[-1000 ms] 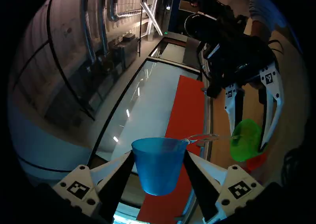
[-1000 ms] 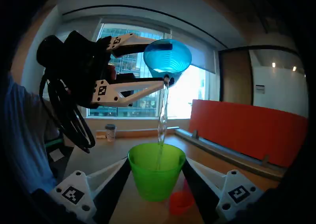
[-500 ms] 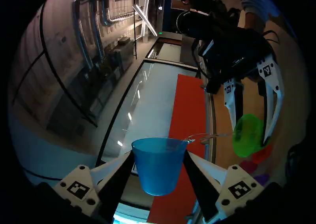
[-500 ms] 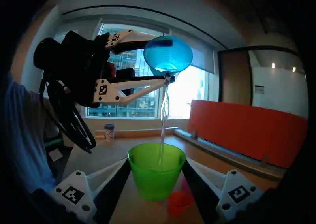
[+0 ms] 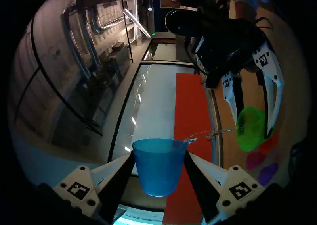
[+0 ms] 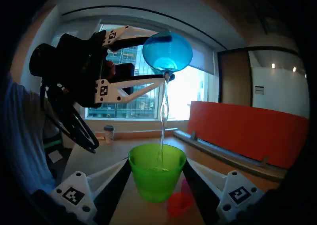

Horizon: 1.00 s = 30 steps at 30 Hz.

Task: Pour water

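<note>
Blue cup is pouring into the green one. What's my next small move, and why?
Probably tip the blue cup slightly further with the left gripper: the stream is thin, it lands inside the green cup in the right gripper, and the water there seems well below the rim.

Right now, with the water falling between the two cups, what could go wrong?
The stream is thin and falls far from the blue cup to the green cup; a small drift of either one could put water on the table. The blue cup lies steeply tipped between its jaws and might slip.
</note>
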{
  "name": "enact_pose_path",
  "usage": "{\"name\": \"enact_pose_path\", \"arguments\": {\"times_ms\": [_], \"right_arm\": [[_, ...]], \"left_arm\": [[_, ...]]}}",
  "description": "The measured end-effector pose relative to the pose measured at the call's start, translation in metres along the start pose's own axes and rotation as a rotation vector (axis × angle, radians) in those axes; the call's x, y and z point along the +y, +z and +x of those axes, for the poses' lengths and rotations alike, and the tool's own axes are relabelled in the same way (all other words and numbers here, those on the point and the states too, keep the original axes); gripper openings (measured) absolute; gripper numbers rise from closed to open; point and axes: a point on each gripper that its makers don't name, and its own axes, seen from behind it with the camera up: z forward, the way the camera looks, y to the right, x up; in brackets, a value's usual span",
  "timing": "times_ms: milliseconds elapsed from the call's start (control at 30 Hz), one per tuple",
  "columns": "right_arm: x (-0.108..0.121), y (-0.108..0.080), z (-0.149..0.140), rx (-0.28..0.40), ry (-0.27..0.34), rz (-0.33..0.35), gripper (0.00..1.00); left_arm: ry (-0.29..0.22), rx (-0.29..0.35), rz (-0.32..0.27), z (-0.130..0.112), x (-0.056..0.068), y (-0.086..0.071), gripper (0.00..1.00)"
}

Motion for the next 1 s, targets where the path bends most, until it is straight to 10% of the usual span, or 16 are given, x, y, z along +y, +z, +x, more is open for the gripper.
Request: {"name": "enact_pose_path", "arguments": {"times_ms": [1000], "right_arm": [[0.007, -0.002, 0.002, 0.013, 0.0, -0.022, 0.9]], "left_arm": [[0.288, 0.03, 0.003, 0.017, -0.001, 0.005, 0.85]]}}
